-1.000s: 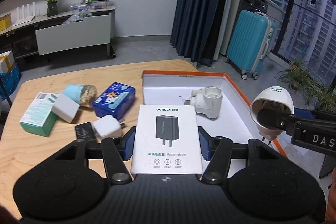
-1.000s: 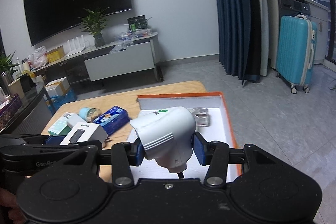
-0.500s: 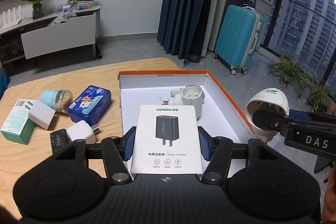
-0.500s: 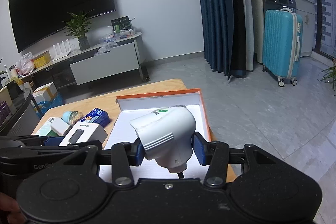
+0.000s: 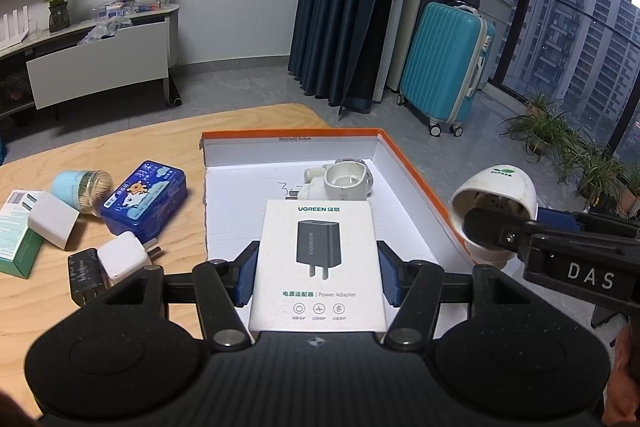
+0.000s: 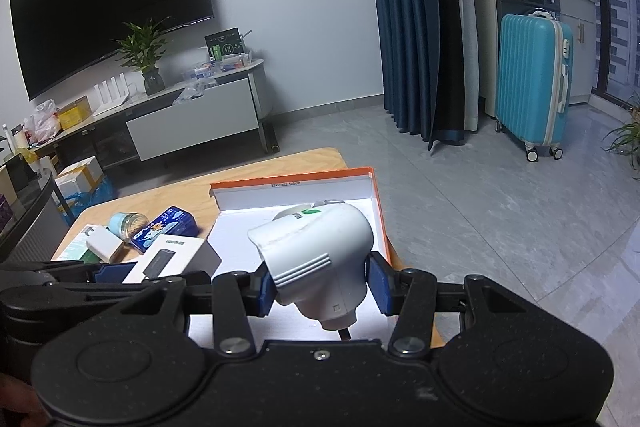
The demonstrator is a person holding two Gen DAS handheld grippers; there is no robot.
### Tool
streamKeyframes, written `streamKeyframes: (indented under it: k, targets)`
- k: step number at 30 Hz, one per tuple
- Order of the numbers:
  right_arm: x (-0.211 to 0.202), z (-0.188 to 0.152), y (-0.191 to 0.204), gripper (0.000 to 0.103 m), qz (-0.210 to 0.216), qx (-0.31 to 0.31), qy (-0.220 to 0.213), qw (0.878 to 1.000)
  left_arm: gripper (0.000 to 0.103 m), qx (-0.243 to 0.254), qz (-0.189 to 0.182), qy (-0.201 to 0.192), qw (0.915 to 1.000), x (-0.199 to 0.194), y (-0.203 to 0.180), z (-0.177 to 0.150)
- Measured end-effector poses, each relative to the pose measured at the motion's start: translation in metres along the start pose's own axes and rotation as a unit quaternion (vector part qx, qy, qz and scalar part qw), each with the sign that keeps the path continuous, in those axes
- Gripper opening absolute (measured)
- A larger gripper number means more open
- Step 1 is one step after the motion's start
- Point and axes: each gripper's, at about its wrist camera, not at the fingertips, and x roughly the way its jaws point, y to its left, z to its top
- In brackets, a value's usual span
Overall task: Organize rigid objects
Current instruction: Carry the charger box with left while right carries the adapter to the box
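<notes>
My left gripper (image 5: 318,275) is shut on a white power adapter box (image 5: 318,263), held flat over the near part of the orange-rimmed white tray (image 5: 416,171). A white plug adapter (image 5: 344,181) lies inside the tray at the back. My right gripper (image 6: 322,287) is shut on a rounded white plug device (image 6: 320,259), hovering over the tray's right rim (image 6: 378,211). The left wrist view shows the same device (image 5: 496,195) at the right, just outside the tray's edge. The adapter box (image 6: 168,257) appears at the lower left of the right wrist view.
On the wooden table (image 5: 120,143) left of the tray lie a blue tin (image 5: 144,201), a pale blue jar (image 5: 82,187), a white charger (image 5: 124,259), a black block (image 5: 84,277), a white cube (image 5: 52,219) and a green-white box (image 5: 16,239). A teal suitcase (image 5: 444,63) stands on the floor beyond.
Both grippers have drifted right along the table, so the tray sits more centrally under the adapter box. Both grips are unchanged.
</notes>
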Motion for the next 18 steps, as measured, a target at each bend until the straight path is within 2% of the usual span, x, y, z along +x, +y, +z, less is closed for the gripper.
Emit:
streamKeyframes:
  k: [18]
  targets:
    - [0.018, 0.008, 0.001, 0.058, -0.001, -0.014, 0.016, 1.000, 0.059, 0.002, -0.002, 0.009, 1.0000, 0.008, -0.003, 0.000]
